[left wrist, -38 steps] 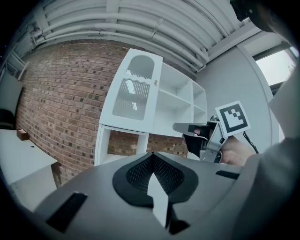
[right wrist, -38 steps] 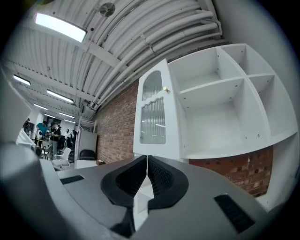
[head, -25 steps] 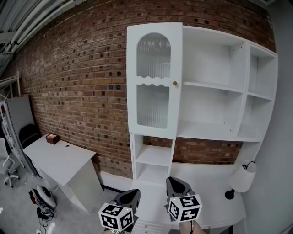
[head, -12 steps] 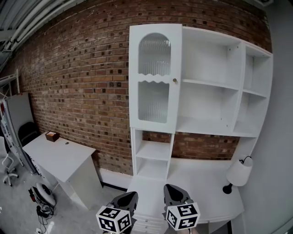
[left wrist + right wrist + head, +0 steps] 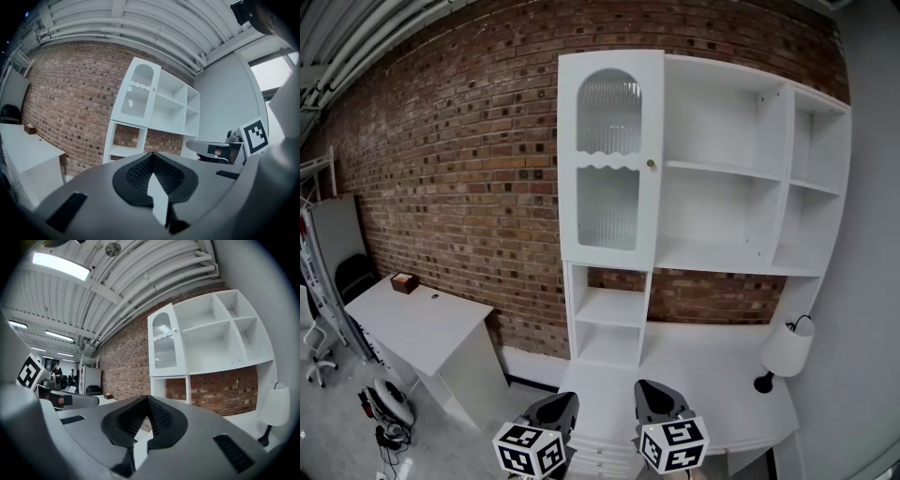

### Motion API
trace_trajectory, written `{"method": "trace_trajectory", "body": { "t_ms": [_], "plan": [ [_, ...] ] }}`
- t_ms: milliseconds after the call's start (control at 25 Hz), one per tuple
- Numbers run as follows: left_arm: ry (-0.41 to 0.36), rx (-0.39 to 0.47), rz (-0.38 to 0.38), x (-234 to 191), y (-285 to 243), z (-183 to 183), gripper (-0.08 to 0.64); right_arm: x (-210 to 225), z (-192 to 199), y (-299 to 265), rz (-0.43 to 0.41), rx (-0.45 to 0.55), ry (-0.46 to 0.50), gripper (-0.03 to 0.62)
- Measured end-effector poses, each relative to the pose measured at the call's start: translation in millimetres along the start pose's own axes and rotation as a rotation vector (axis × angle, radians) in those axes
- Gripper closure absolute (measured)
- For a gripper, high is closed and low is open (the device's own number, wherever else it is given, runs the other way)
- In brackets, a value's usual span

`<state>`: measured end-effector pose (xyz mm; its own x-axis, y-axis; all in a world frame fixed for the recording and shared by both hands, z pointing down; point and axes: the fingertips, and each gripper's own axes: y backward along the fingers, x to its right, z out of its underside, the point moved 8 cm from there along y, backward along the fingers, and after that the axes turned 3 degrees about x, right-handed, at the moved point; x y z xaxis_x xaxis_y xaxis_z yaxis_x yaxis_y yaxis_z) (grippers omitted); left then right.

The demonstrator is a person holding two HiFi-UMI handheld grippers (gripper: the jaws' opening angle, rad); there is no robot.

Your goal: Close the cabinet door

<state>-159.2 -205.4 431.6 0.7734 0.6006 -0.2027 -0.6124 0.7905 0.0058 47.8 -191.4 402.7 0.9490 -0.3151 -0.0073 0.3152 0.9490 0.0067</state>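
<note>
The white cabinet door [image 5: 609,159], with ribbed glass panes and a small brass knob [image 5: 652,164], lies flat against the left column of the shelf unit; I see no gap at its edge. It also shows in the left gripper view as door [image 5: 136,89] and in the right gripper view as door [image 5: 165,341]. My left gripper [image 5: 561,403] and right gripper [image 5: 652,389] sit low at the bottom of the head view, side by side, well short of the door. Both point level toward the unit. The left gripper [image 5: 152,154] and right gripper [image 5: 147,398] are shut and hold nothing.
A white counter [image 5: 712,366] runs under the open shelves, with a white lamp [image 5: 786,352] at its right end. A white desk [image 5: 422,323] with a small brown box [image 5: 405,283] stands at the left by the brick wall. Chairs and cables lie on the floor at far left.
Both grippers have dropped a little lower in the head view. The door looks the same throughout.
</note>
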Motion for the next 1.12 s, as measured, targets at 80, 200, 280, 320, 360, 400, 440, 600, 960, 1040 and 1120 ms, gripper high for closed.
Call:
{"method": "trace_trajectory", "body": {
  "t_ms": [80, 200, 280, 320, 360, 400, 440, 600, 960, 1040, 1120],
  "plan": [
    [-0.002, 0.0, 0.001, 1, 0, -1, 0.552, -1, -1, 0, -0.002, 0.0, 0.001, 0.566],
    [-0.006, 0.002, 0.003, 2, 1, -3, 0.554, -3, -2, 1, -0.008, 0.002, 0.003, 0.566],
    [-0.006, 0.004, 0.002, 2, 1, -3, 0.554, -4, -2, 0, -0.014, 0.002, 0.003, 0.566],
    [-0.006, 0.005, 0.001, 2, 0, -3, 0.554, -4, -2, -1, -0.016, 0.001, 0.003, 0.566],
    [-0.005, 0.006, 0.0, 2, -1, -3, 0.554, -3, -1, -1, -0.018, 0.0, 0.002, 0.566],
    [-0.005, 0.006, 0.0, 2, -2, -3, 0.554, -3, -1, -2, -0.019, -0.001, 0.001, 0.566],
    [-0.006, 0.005, 0.001, 3, -3, -3, 0.554, -2, 0, -2, -0.019, -0.002, 0.0, 0.566],
    [-0.006, 0.002, 0.002, 2, -5, -2, 0.554, 0, 2, -2, -0.015, -0.003, -0.005, 0.566],
    [-0.007, -0.002, 0.007, 7, -12, -2, 0.553, 7, 2, 0, -0.007, -0.007, -0.01, 0.566],
    [-0.007, -0.001, 0.007, 9, -13, -2, 0.553, 9, 3, 1, -0.006, -0.006, -0.01, 0.566],
    [-0.007, -0.002, 0.007, 10, -14, -2, 0.553, 10, 2, 2, -0.004, -0.005, -0.01, 0.566]
  ]
}}
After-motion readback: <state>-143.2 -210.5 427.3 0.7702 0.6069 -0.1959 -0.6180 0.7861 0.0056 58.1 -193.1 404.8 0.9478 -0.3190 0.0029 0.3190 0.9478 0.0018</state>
